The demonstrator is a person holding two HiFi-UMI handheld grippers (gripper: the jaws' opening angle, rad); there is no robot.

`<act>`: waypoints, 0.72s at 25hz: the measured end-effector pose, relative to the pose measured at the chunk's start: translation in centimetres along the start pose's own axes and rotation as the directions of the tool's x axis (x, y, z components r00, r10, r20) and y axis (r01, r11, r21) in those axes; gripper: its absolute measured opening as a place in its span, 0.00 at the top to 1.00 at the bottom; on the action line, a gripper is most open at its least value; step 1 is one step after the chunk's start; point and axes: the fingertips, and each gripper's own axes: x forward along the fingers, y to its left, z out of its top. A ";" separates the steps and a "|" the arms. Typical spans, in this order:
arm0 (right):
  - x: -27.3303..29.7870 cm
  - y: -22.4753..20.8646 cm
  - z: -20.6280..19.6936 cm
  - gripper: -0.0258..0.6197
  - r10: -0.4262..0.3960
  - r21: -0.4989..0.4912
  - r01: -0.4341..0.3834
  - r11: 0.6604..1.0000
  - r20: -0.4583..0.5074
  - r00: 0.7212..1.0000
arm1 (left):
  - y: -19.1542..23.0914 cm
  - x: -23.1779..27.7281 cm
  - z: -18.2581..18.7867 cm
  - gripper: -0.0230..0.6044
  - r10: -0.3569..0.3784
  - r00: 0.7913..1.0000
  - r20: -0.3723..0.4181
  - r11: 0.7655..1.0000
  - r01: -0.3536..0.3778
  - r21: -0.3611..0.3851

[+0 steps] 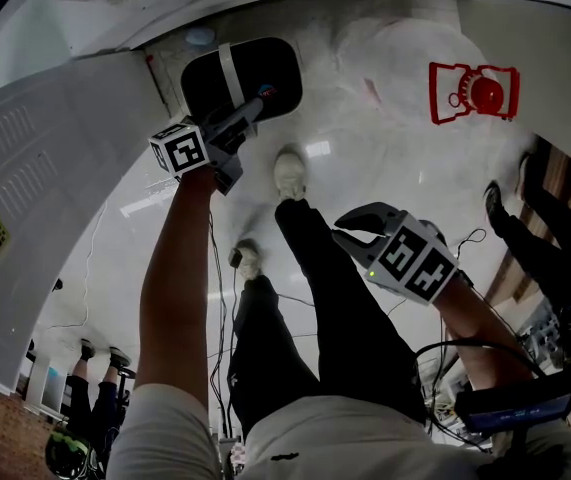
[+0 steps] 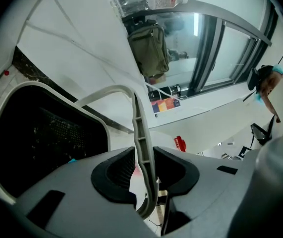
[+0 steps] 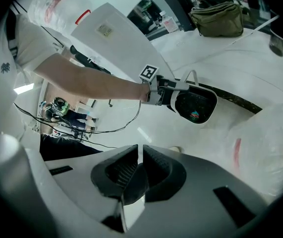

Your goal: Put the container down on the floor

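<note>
The container (image 1: 242, 78) is a black bin with a white rim and a pale strap handle (image 2: 140, 143). It appears to rest on the white floor ahead of my shoes. My left gripper (image 1: 250, 118) reaches down to it. The handle stands upright between its jaws, and a thin gap shows beside the left pad, so the pads do not press on it. From the right gripper view, the container (image 3: 196, 103) lies at the end of my outstretched left arm. My right gripper (image 1: 350, 230) hovers over my right leg, jaws together but for a slit, holding nothing I can make out.
A white perforated panel (image 1: 35, 198) stands at the left. A clear plastic bag with a red lantern print (image 1: 470, 93) lies at the right of the container. My shoes (image 1: 288, 173) stand just behind the container. Cables (image 1: 220, 298) trail on the floor. Another person's legs (image 1: 530, 243) are at the right.
</note>
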 end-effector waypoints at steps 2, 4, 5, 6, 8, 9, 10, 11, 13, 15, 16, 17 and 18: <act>0.0 0.0 0.0 0.90 0.000 -0.001 0.000 1.000 0.001 1.000 | 0.2 -0.1 0.0 0.78 0.008 1.000 0.000 1.000 -0.008 0.002; 0.0 0.0 -0.1 0.90 0.002 -0.002 -0.002 1.000 -0.002 1.000 | 0.3 -0.1 0.1 0.76 0.017 1.000 -0.002 1.000 -0.017 0.005; 0.0 0.0 -0.2 0.90 0.003 -0.003 -0.003 1.000 -0.003 1.000 | 0.3 -0.2 0.1 0.75 0.020 1.000 -0.003 1.000 -0.020 0.007; 0.1 0.1 -0.3 0.90 0.003 -0.002 -0.003 1.000 -0.004 1.000 | 0.3 -0.2 0.1 0.75 0.022 1.000 -0.004 1.000 -0.022 0.009; 0.1 0.1 -0.4 0.90 0.004 0.002 -0.004 1.000 -0.004 1.000 | 0.3 -0.3 0.0 0.73 0.021 1.000 -0.006 1.000 -0.021 0.008; 0.1 0.1 -0.4 0.90 0.004 0.004 -0.004 1.000 -0.004 1.000 | 0.3 -0.3 0.0 0.72 0.018 1.000 -0.005 1.000 -0.018 0.007; 0.1 0.0 -0.4 0.90 0.004 0.004 -0.004 1.000 -0.004 1.000 | 0.2 -0.3 0.0 0.71 0.015 1.000 -0.003 1.000 -0.015 0.007; 0.1 0.0 -0.4 0.90 0.003 0.004 -0.003 1.000 -0.004 1.000 | 0.1 -0.3 0.0 0.71 0.013 1.000 -0.002 1.000 -0.013 0.007; 0.1 0.0 -0.3 0.90 0.001 0.003 -0.001 1.000 -0.001 1.000 | 0.0 -0.3 0.1 0.68 0.012 1.000 0.002 1.000 -0.012 0.008; 0.1 0.1 -0.1 0.90 0.001 0.003 -0.001 1.000 0.004 1.000 | -0.2 -0.5 0.3 0.66 0.016 1.000 0.004 1.000 -0.016 0.008; 0.1 0.1 0.0 0.90 0.001 0.001 -0.001 1.000 0.005 1.000 | -0.2 -0.7 0.3 0.65 0.026 1.000 0.002 1.000 -0.026 0.011; 0.2 0.2 0.1 0.90 -0.001 -0.001 0.001 1.000 0.007 1.000 | -0.1 -0.9 0.3 0.64 0.041 0.999 -0.003 0.999 -0.040 0.018; 0.2 0.2 0.2 0.90 -0.002 -0.004 0.002 1.000 0.007 1.000 | 0.0 -1.2 0.3 0.64 0.055 0.998 -0.009 0.998 -0.054 0.023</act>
